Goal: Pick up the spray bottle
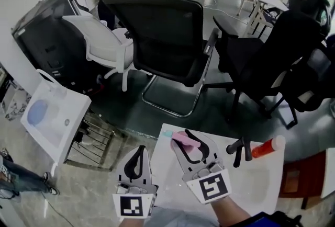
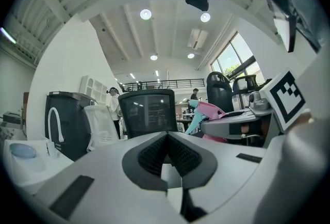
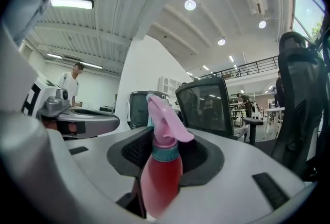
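Observation:
The spray bottle (image 1: 177,136) has a red body, a teal collar and a pink trigger head. My right gripper (image 1: 184,140) is shut on it and holds it above the white table (image 1: 261,184). In the right gripper view the spray bottle (image 3: 161,171) stands upright between the pads, its pink head (image 3: 166,120) above the right gripper's (image 3: 164,141) tips. My left gripper (image 1: 140,150) hangs beside it on the left, shut, with nothing in it. The left gripper view shows my left gripper (image 2: 166,136) with its tips together, and the spray bottle (image 2: 212,112) off to the right.
An orange tube (image 1: 267,146) and a black tool (image 1: 239,151) lie on the table's far right. Beyond the table stand a black mesh chair (image 1: 162,37), a white chair (image 1: 102,40) and another black chair (image 1: 272,58). A white box (image 1: 52,116) and a wire rack (image 1: 97,139) are at the left.

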A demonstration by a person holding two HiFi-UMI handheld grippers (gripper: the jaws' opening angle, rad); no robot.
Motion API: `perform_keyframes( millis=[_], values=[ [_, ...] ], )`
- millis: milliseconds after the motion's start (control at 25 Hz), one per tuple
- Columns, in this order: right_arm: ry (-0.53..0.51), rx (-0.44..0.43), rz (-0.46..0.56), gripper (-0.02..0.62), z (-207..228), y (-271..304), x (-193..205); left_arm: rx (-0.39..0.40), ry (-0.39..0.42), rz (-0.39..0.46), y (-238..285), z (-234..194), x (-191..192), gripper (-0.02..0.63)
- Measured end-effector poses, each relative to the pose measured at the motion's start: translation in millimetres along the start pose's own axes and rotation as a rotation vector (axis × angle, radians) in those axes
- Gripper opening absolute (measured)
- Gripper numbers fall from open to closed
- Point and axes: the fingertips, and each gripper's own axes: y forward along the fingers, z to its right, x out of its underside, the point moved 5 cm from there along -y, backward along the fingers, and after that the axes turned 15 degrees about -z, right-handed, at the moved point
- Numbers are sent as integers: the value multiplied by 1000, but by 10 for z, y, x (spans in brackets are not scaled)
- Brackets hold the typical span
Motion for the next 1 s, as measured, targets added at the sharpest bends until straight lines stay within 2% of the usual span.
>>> perform_keyframes(
  millis=[440, 1000],
  values=[
    [-10, 42, 45, 155, 153, -359, -73, 20, 30, 51, -80, 285, -184, 15],
    [1, 68, 70, 153, 272, -498, -74, 33, 61, 53, -76, 433, -259, 15]
  ],
)
